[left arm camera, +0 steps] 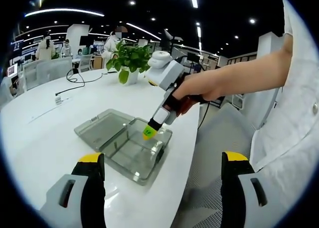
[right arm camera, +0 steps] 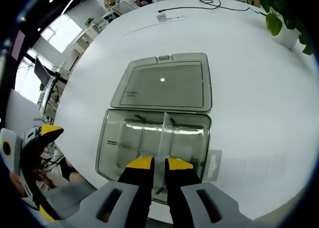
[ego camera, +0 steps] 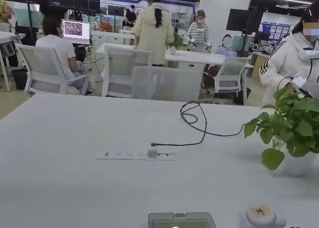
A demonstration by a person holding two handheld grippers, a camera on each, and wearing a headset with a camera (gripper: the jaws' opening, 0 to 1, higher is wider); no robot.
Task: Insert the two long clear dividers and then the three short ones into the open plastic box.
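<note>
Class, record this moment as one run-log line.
stage: inserting | right gripper: shut on clear divider, upright in open plastic box | left gripper: open, empty, back from box | lid: flat on table

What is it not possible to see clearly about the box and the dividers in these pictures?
Head view: the picture's bottom edge cuts off the plastic box, so its inside is hidden.
Right gripper view: the right gripper covers the box's near wall; whether its jaws pinch the clear divider is unclear.
Left gripper view: the box's contents are too transparent and small to count.
</note>
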